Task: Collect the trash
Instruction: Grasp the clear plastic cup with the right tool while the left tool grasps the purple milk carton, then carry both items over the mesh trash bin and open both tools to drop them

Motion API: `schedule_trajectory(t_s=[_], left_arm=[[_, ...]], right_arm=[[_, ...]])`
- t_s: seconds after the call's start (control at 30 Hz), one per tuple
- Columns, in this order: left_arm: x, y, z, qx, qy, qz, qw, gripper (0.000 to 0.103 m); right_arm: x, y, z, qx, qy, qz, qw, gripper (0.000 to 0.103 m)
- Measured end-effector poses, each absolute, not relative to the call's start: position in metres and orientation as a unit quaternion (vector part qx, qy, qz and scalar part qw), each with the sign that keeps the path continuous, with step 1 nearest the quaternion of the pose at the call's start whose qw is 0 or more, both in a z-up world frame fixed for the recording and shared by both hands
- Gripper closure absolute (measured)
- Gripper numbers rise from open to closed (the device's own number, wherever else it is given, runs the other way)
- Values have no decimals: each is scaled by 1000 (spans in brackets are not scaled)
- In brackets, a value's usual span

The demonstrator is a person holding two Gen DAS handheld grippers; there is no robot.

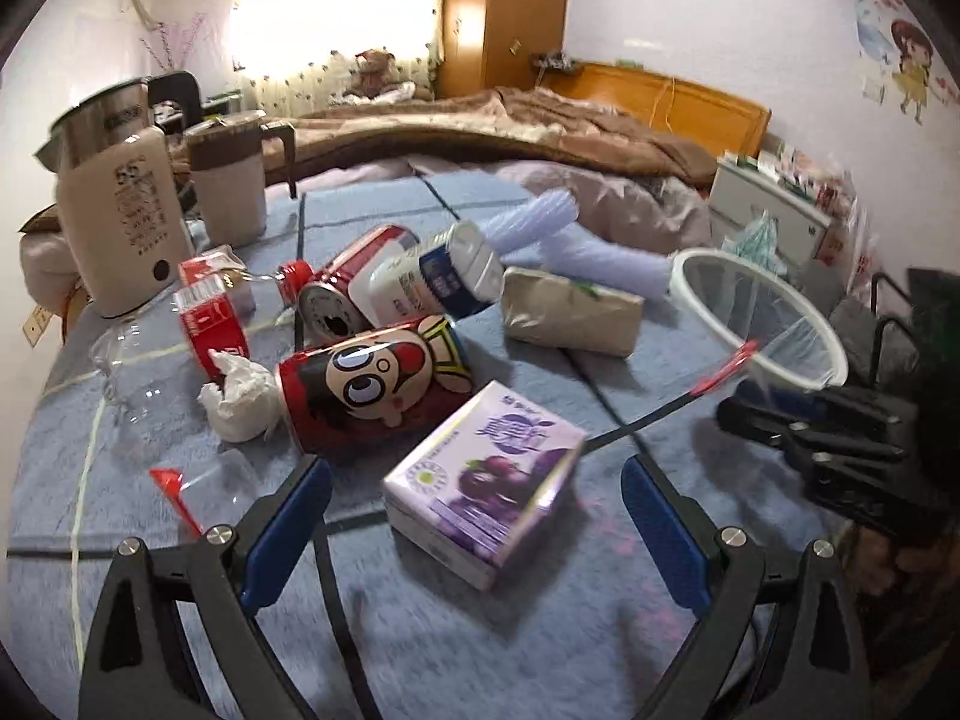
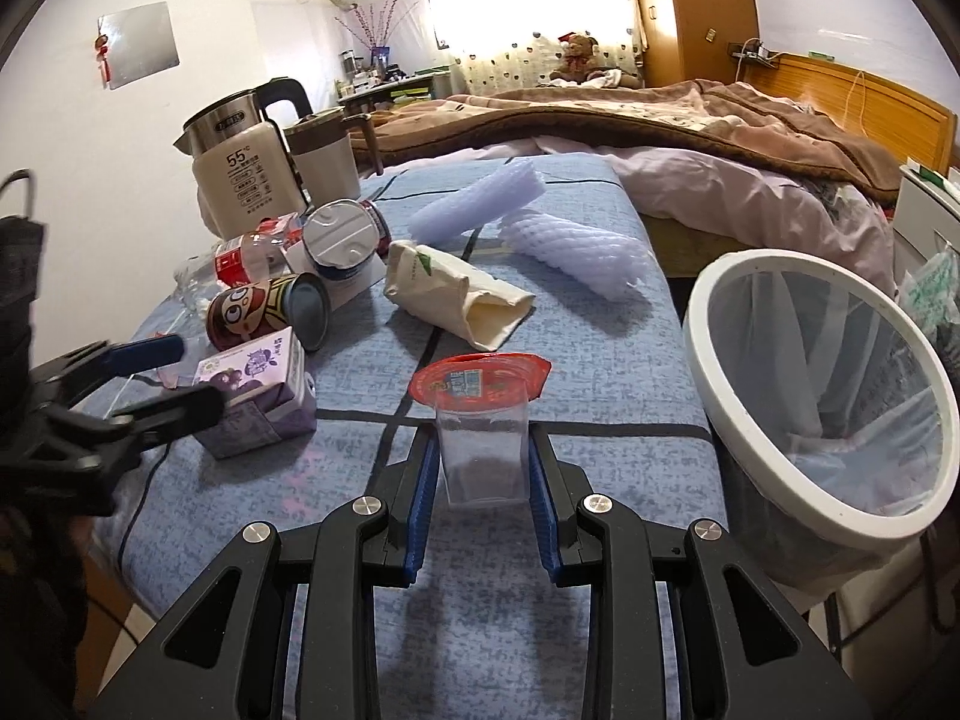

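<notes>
My right gripper is shut on a clear plastic cup with a red foil lid and holds it above the blue cloth, left of the white-rimmed bin. In the left wrist view that cup hangs by the bin. My left gripper stands open, its pads on either side of a purple juice carton and clear of it. Beyond the carton lie a red cartoon can and a crumpled tissue. The right wrist view shows the carton with the left gripper around it.
More litter lies farther back: a tan paper bag, foam net sleeves, a clear bottle, a second can and a white bottle. A kettle and mug stand at the back left. A bed lies behind.
</notes>
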State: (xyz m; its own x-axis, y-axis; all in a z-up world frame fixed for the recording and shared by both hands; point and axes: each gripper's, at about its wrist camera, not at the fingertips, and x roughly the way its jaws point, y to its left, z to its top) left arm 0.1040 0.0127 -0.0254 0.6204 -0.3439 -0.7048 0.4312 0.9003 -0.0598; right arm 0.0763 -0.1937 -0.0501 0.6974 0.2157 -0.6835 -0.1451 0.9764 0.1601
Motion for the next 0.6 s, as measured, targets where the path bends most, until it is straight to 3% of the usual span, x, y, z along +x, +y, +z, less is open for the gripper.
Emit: schedule_trajectory(t_s=[0.3, 0.5, 0.6], left_arm=[[126, 3, -48, 69, 414, -242, 875, 5], [122, -4, -52, 64, 422, -256, 867, 27], [120, -4, -52, 56, 425, -257, 866, 28]], right_arm=[[79, -193, -50, 44, 379, 97, 919, 73], [82, -194, -49, 45, 380, 97, 919, 73], [82, -195, -49, 45, 379, 98, 919, 73]])
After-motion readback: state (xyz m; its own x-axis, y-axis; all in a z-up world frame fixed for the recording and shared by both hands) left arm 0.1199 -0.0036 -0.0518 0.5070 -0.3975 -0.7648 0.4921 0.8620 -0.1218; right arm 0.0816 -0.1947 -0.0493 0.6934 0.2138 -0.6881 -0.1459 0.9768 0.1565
